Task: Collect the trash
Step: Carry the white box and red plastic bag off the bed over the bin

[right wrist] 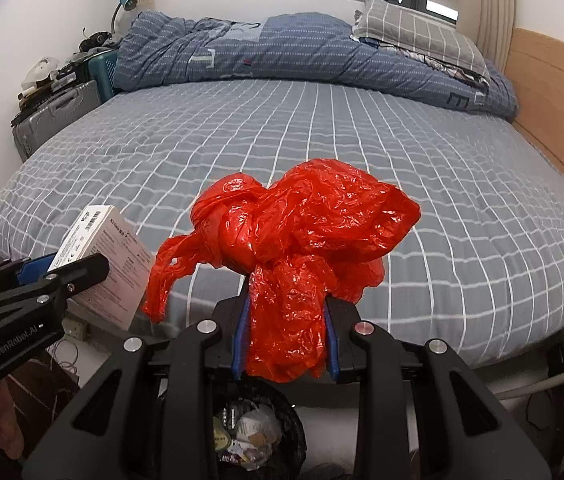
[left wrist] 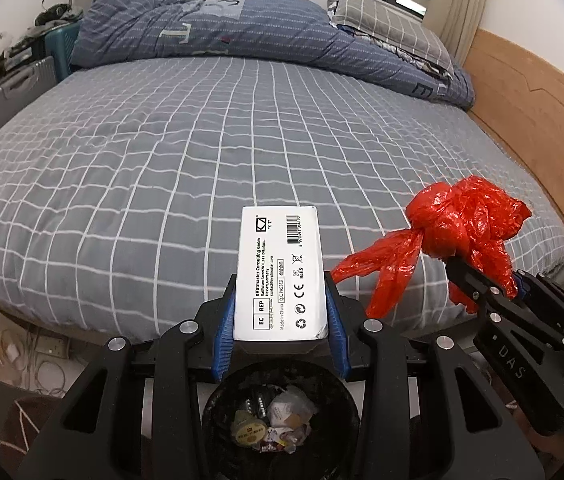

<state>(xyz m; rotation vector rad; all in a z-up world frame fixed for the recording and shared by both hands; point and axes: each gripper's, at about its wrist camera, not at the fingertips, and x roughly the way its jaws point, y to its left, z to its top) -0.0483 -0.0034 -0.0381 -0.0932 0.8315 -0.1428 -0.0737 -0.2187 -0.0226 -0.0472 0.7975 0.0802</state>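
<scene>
Both claws carry trash above the bin.
Left claw (left wrist: 280, 312) grips the white box (left wrist: 282, 268), right claw (right wrist: 285, 336) grips the red bag (right wrist: 301, 236); the bin (left wrist: 218, 392) waits below, so next they should open and drop.

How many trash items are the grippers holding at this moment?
2: the white box in the left gripper, the red plastic bag in the right gripper.
</scene>
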